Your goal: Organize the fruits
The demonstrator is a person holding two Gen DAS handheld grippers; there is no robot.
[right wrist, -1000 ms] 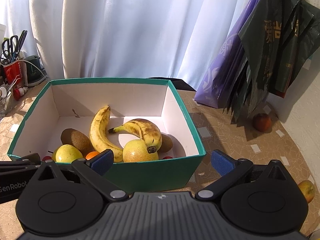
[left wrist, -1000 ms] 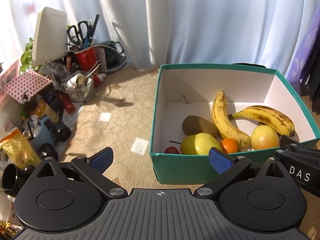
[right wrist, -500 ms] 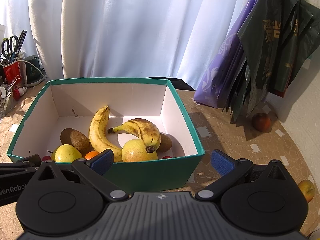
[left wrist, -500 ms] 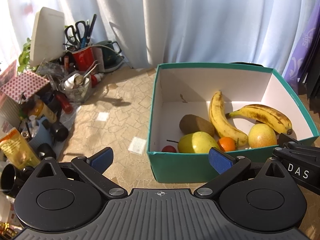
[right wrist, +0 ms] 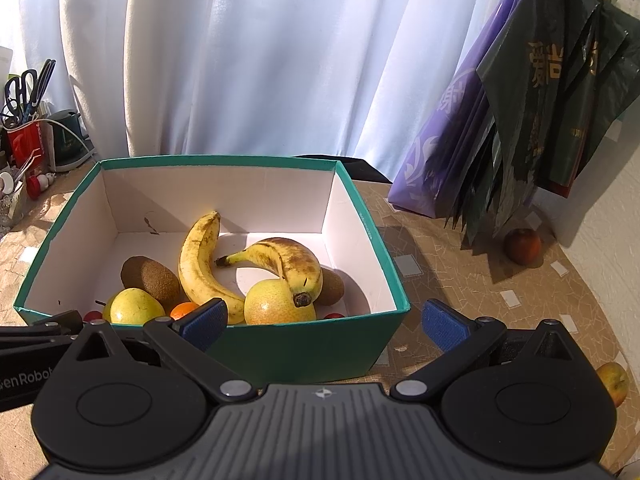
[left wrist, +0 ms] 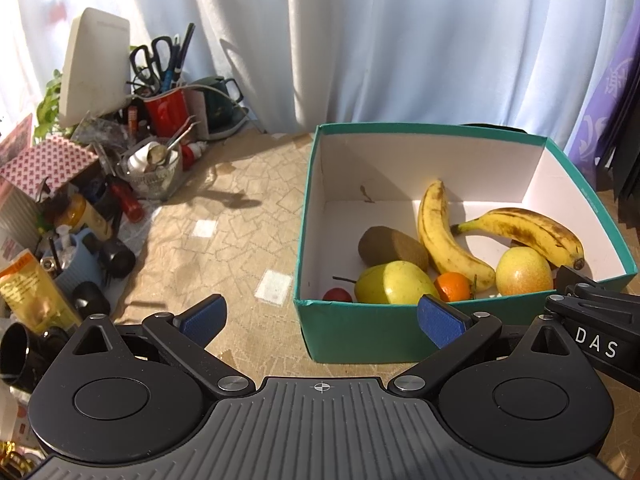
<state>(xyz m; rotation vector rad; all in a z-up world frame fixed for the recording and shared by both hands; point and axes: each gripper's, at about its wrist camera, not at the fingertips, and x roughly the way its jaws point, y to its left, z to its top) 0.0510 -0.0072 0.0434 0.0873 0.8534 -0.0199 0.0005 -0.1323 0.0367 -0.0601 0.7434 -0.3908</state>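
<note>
Both tongs hang just short of the near wall of the green box [right wrist: 280,344], empty. Left tongs [left wrist: 320,316] spread wide, nothing between the blue pads; right tongs [right wrist: 322,320] likewise spread and holding nothing. Inside the box: two bananas [right wrist: 200,264], two kiwis, the one left of the bananas [right wrist: 150,278] in plain sight, a yellow pear [left wrist: 394,284], a yellow apple [right wrist: 276,304], a small orange [left wrist: 454,286] and small red fruits against the near wall. Fruit outside the box: a reddish one [right wrist: 522,246] well to the right of the box, under the hanging bags [right wrist: 560,100]; a yellow-red one [right wrist: 614,382] right of the box at the frame edge, partly hidden behind the right tool. Judged: these two look like what remains to be gathered. Risks: round fruit may roll off the bench [right wrist: 460,276] if nudged by a pad instead of straddled; the reddish one sits in shadow close to the bags, so a reach there could snag them. A drop into the crowded near side of the box could bruise the spotted banana or land on the apple and bounce. Left of the box, the clutter by the red cup [left wrist: 166,110] is easily toppled by a stray sweep.
</note>
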